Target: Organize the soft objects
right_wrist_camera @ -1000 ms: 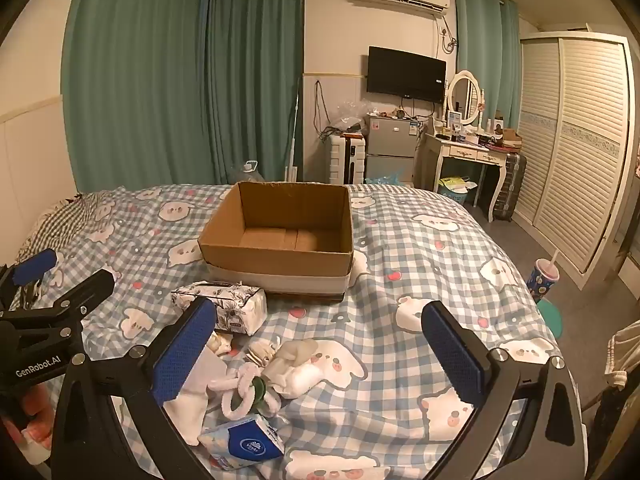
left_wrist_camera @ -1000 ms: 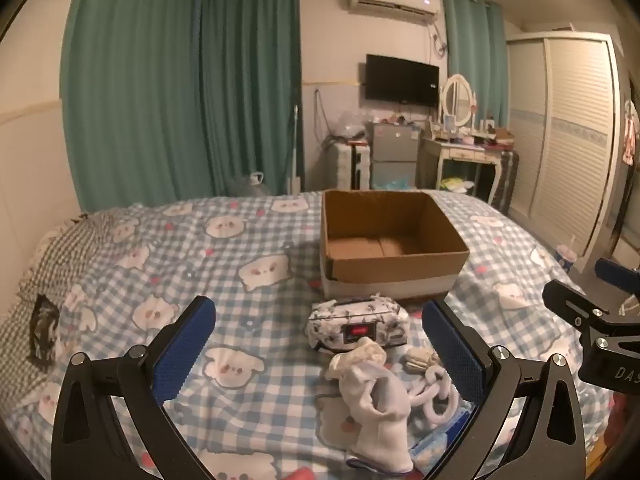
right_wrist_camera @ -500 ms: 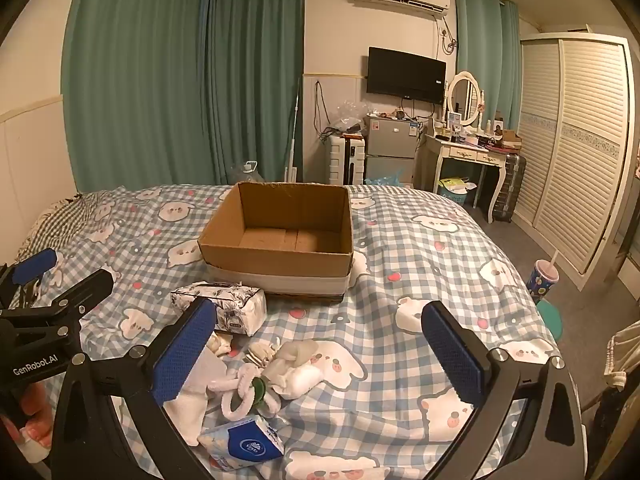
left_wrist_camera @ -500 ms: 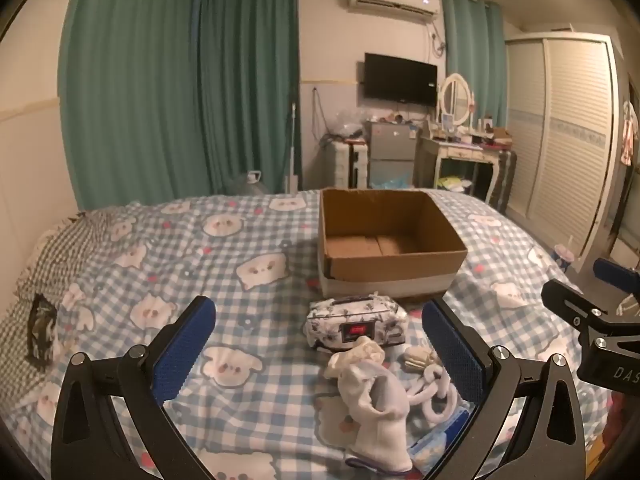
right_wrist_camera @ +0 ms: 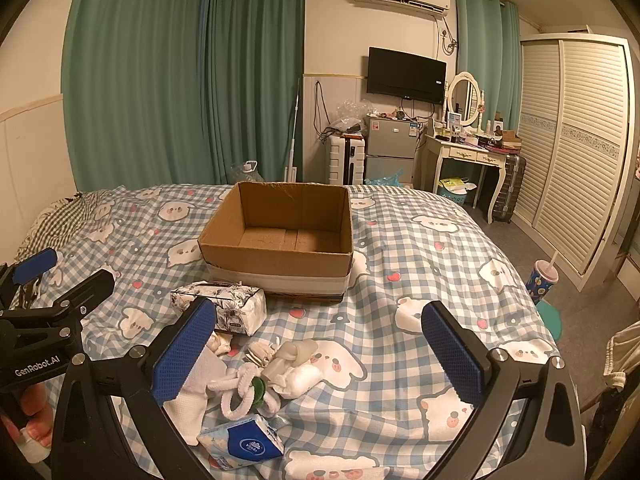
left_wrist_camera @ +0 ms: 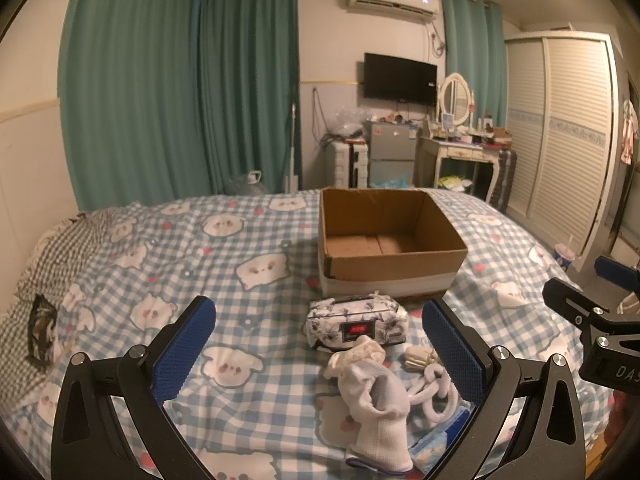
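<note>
An open, empty cardboard box (left_wrist_camera: 390, 240) (right_wrist_camera: 280, 236) sits on the checked bed. In front of it lies a floral tissue pack (left_wrist_camera: 356, 326) (right_wrist_camera: 224, 304). Nearer me is a pile: a white sock (left_wrist_camera: 378, 404) (right_wrist_camera: 192, 396), white fabric rings (left_wrist_camera: 434, 392) (right_wrist_camera: 244, 392), another white sock (right_wrist_camera: 298, 368) and a blue tissue pack (right_wrist_camera: 244, 442). My left gripper (left_wrist_camera: 316, 348) is open above the pile, empty. My right gripper (right_wrist_camera: 316, 348) is open and empty over the bed, right of the pile.
The bed edge drops off at the right toward the floor, where a cup with a straw (right_wrist_camera: 542, 278) stands. A dark packet (left_wrist_camera: 40, 328) lies at the bed's left side. A wardrobe (right_wrist_camera: 576, 148) and a dressing table (right_wrist_camera: 466, 152) stand beyond.
The left gripper's view has drifted slightly; the box and pile sit a touch lower-left in it. The right view is nearly unchanged. Both grippers stay open.
</note>
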